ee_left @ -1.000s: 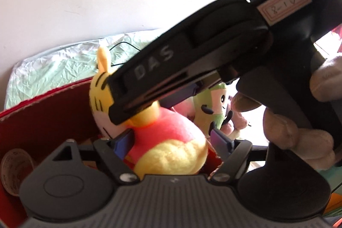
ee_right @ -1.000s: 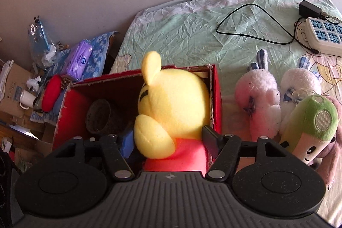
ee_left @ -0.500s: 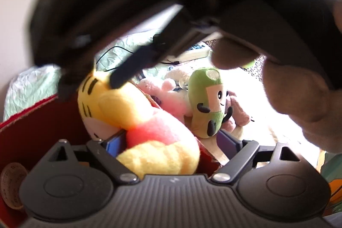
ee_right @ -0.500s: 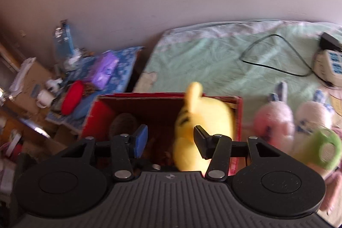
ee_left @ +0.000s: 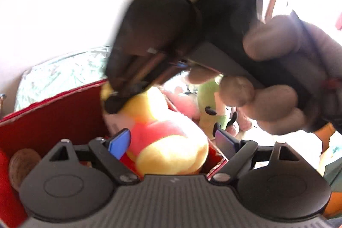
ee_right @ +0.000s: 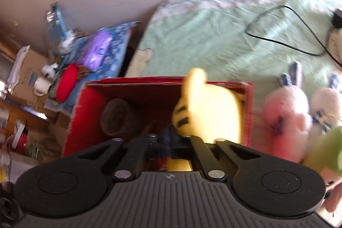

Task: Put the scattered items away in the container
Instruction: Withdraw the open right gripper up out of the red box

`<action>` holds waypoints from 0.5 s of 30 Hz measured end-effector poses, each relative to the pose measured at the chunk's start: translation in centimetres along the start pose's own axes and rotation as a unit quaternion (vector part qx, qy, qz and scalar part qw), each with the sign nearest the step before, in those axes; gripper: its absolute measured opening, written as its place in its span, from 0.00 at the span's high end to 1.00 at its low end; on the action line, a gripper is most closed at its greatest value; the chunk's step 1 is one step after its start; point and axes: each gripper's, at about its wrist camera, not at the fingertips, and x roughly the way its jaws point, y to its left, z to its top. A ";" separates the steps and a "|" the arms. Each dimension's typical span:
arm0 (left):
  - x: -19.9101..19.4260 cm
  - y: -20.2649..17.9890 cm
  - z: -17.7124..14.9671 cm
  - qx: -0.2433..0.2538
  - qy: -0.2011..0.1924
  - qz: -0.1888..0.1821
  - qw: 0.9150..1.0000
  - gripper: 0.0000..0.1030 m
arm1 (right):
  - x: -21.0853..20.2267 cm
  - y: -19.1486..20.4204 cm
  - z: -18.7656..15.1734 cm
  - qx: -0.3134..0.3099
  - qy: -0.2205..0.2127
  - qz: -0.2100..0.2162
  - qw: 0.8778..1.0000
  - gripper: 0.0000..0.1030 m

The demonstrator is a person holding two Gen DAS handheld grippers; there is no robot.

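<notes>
A yellow plush in a red shirt (ee_left: 166,142) lies in the red box (ee_left: 53,116), its yellow head (ee_right: 211,112) against the box's right wall (ee_right: 248,112). My left gripper (ee_left: 171,140) is open with the plush's body between its fingers; the right pad (ee_left: 224,140) stands clear of it. My right gripper (ee_right: 170,136) is shut, with nothing seen between its tips, just left of the head. In the left wrist view its black body (ee_left: 162,35), held by a hand (ee_left: 273,82), hangs over the plush.
A brown round thing (ee_right: 117,119) lies in the box. A pink rabbit plush (ee_right: 284,112), a white one (ee_right: 327,106) and a green plush (ee_right: 325,151) lie on the green bedsheet (ee_right: 203,40). A black cable (ee_right: 277,42) runs behind them. Clutter fills the left side (ee_right: 67,80).
The right gripper, open around the plush's body a second ago, has let go, drawn back and shut. The plush has settled lower in the box. The left jaws stand slightly wider.
</notes>
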 end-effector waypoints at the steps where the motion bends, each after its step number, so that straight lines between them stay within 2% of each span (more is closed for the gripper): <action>1: -0.1 0.2 -0.2 -0.004 0.002 -0.005 1.000 0.16 | 0.0 -0.3 -0.2 0.006 0.000 0.002 1.000 1.00; 8: 1.5 0.8 -0.9 -0.029 0.032 -0.028 0.999 0.16 | -0.5 0.3 -0.8 0.000 -0.011 0.007 1.000 0.99; 11: 1.4 1.1 -0.5 -0.027 0.028 -0.025 0.999 0.16 | -1.4 1.2 -0.8 -0.009 -0.022 0.013 1.000 0.87; 12: 2.7 -1.2 -0.5 -0.026 0.028 -0.024 0.999 0.16 | -1.8 1.5 -0.9 -0.012 -0.026 0.012 1.000 0.85; 15: 2.2 -2.3 -1.0 -0.026 0.022 -0.020 0.999 0.14 | -2.4 2.0 -0.9 -0.017 -0.037 0.017 0.999 0.79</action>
